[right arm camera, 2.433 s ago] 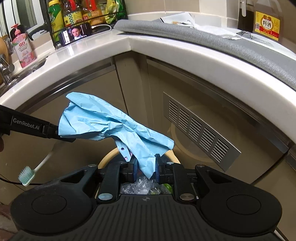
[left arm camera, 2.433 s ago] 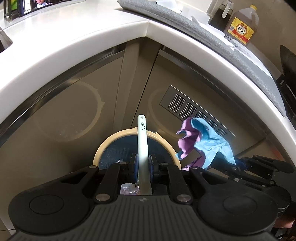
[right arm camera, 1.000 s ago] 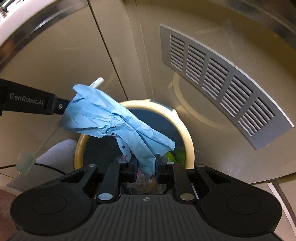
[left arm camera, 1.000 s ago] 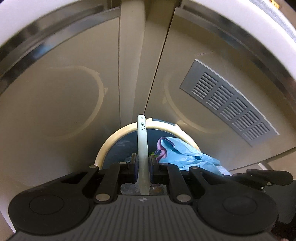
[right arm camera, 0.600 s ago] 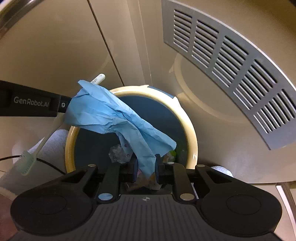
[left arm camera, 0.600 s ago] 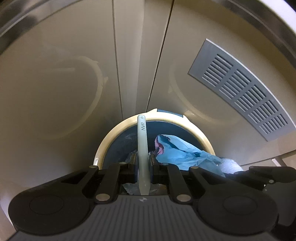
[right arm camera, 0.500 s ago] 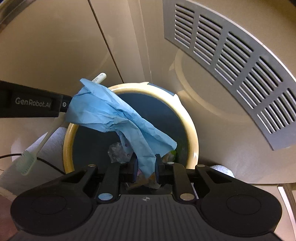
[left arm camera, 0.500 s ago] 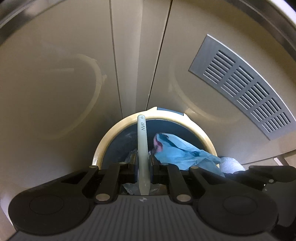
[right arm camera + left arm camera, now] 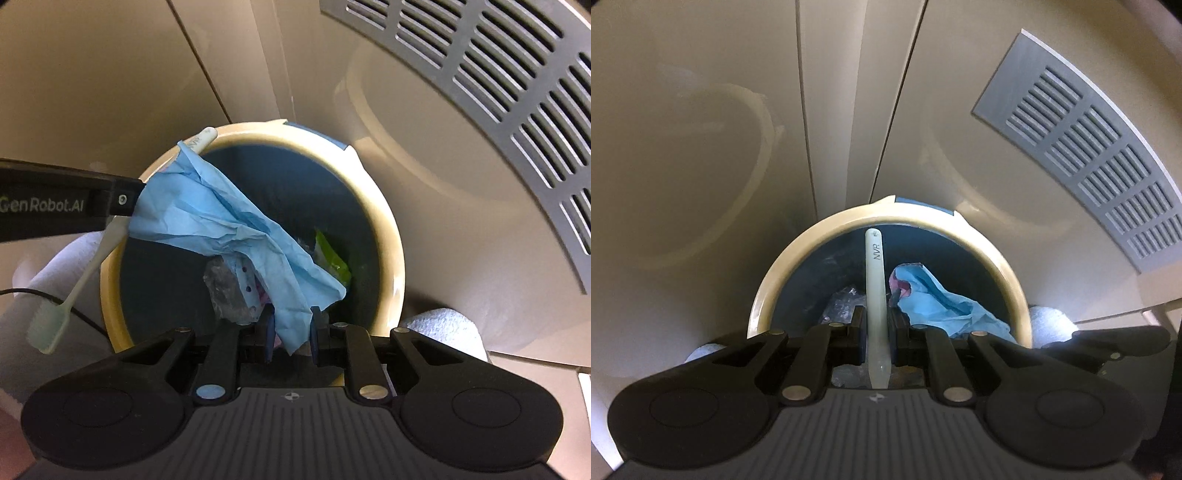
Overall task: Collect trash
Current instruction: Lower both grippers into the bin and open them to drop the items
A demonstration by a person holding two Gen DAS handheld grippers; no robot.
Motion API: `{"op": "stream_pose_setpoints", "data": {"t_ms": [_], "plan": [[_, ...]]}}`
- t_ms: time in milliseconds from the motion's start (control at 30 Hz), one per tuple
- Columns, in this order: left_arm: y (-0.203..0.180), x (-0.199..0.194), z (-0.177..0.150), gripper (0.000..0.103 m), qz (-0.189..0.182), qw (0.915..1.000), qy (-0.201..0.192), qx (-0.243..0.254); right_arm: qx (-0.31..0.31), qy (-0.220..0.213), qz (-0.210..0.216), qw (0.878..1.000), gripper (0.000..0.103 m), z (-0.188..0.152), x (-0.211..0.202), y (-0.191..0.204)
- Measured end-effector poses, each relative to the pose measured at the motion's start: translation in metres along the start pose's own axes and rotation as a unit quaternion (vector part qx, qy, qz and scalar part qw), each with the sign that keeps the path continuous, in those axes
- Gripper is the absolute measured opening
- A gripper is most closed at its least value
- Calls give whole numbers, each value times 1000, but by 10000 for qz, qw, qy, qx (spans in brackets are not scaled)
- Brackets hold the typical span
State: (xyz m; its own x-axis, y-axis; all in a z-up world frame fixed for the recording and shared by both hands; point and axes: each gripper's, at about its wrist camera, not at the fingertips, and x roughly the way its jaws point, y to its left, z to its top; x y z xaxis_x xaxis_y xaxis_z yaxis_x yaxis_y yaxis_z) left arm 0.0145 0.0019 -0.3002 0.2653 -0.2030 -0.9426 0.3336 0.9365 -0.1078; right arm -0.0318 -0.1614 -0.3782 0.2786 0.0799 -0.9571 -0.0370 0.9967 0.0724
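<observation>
Left gripper (image 9: 878,325) clamps toothbrush (image 9: 876,295), right gripper (image 9: 291,334) pinches blue wrapper (image 9: 236,225), both over bin (image 9: 388,236) at 12 o'clock.

Background stuff only: straight ahead of the left claw (image 9: 877,321) there's a run of glossy beige cabinet doors (image 9: 701,147), with a narrow upright panel (image 9: 857,103) between two of them. You can see faint curved reflections in the gloss. Up and to the right of that claw is a grey slatted vent (image 9: 1089,147) set into a door.

Ahead of the right claw (image 9: 291,328) the vent fills the upper right. There's a white fuzzy lump (image 9: 443,325) just right of it and another (image 9: 55,266) off to its left. Can't tell what they are. A thin black cable (image 9: 22,291) runs by the left one.
</observation>
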Motion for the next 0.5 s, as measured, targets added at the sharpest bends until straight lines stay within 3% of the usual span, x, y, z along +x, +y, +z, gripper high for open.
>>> {"op": "stream_pose_setpoints", "data": {"t_ms": [333, 400, 433, 467, 500], "plan": [[-3, 16, 2, 14, 50, 9999, 107, 74, -98, 166, -45, 9998, 24, 4, 12, 2], [-3, 17, 2, 30, 14, 9999, 105, 137, -81, 166, -45, 9998, 45, 6, 13, 4], [-3, 18, 2, 64, 33, 9998, 124, 153, -67, 134, -47, 9999, 65, 6, 13, 3], [-3, 17, 2, 95, 95, 9998, 131, 128, -68, 84, -46, 9999, 75, 6, 11, 3], [-2, 14, 1, 100, 132, 9999, 20, 75, -86, 29, -40, 10000, 76, 5, 9, 4]]}}
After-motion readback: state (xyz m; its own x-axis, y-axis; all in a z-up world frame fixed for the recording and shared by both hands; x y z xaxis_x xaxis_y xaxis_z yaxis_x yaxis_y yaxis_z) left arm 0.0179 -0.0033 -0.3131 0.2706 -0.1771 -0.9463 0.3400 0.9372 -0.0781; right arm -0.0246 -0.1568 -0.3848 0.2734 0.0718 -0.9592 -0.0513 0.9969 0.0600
